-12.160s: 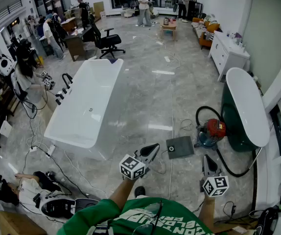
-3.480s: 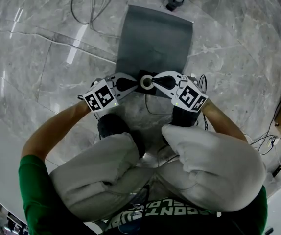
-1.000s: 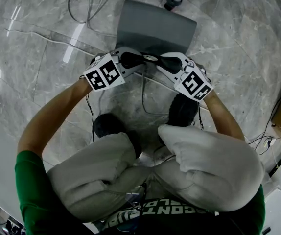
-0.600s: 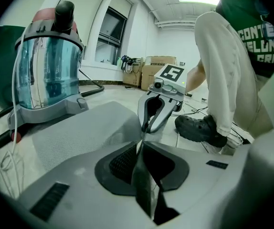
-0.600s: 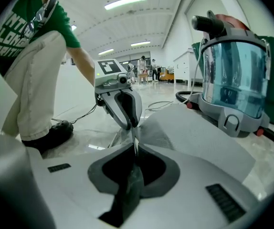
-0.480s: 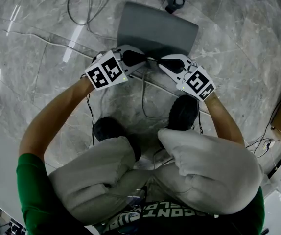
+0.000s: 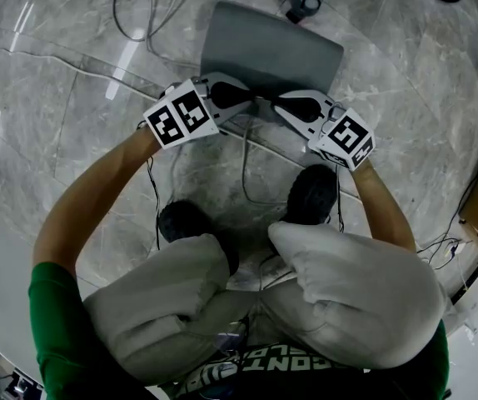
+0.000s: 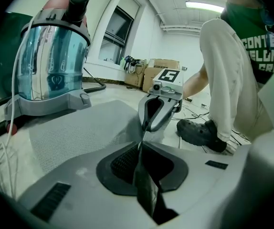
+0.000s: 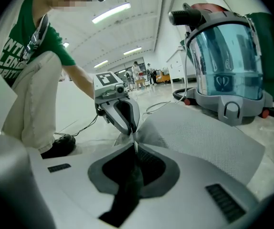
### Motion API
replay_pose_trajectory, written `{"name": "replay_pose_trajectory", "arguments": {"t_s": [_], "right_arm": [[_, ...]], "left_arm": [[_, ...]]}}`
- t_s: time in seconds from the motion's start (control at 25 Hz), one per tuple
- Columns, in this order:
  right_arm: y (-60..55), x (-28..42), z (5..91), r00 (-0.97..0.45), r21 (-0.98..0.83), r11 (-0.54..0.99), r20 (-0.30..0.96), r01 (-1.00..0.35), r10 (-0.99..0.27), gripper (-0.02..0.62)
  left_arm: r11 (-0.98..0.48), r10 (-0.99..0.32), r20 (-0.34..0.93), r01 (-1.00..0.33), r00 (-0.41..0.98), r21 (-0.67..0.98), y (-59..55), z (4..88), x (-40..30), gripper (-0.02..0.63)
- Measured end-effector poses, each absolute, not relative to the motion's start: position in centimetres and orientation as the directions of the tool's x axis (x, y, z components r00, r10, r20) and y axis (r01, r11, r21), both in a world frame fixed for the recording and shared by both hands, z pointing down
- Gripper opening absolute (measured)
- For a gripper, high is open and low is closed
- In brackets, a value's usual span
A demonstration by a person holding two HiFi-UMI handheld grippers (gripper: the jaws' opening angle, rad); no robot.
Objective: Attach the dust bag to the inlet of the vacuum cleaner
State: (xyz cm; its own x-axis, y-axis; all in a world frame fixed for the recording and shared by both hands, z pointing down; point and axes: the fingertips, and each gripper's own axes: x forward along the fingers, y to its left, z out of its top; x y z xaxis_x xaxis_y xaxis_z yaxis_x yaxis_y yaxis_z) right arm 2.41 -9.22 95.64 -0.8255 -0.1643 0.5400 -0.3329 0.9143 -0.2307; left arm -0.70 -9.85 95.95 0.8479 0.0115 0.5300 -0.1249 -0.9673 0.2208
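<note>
The left gripper (image 7: pixel 254 100) has its jaws pressed together on a thin lip of the dust bag (image 7: pixel 272 52). The right gripper (image 7: pixel 274 102) faces it tip to tip. Its jaws have just been closing and now pinch the same near edge, with grey fabric caught between the pads. In each gripper view the other tool sits just beyond the gripper's own jaws, so the two grips almost touch at the middle of that edge.

From there the bag spreads away flat over the marble floor (image 7: pixel 72 98), with its far edge close to the vacuum cleaner (image 8: pixel 53 61), which stands at the far end of the scene.

The bag looks like a light, soft non-woven sheet that will probably sag and fold if it is lifted by cloth alone. The textured surface should give the pads good friction, and a hard tug seems likelier to crease it than to tear it. A stiffer mouth piece, if there is one, would be the better place to hold, since that part has to meet the inlet squarely.

No mouth piece or opening can be made out now, because the meeting fingertips cover that spot. The inlet cannot be picked out on the clear blue canister either. In the head view the cleaner is cut off at the top edge, and the person's knees hide the near floor.
</note>
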Motion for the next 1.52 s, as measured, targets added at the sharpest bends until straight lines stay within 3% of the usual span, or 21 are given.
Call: {"name": "replay_pose_trajectory", "arguments": {"t_s": [0.88,1.52], "right_arm": [[-9.8,2.3,95.5,-0.834,-0.227,0.922,0.53,-0.313,-0.152,0.029],[-11.7,1.7,88.6,-0.833,-0.064,0.943,0.491,-0.325,-0.254,0.026]], "left_arm": [[-0.967,0.027,0.521,-0.11,0.853,0.229,-10.5,95.9,-0.7,0.026],[-0.989,-0.098,0.498,-0.14,0.862,0.048,-12.5,89.0,-1.4,0.025]]}}
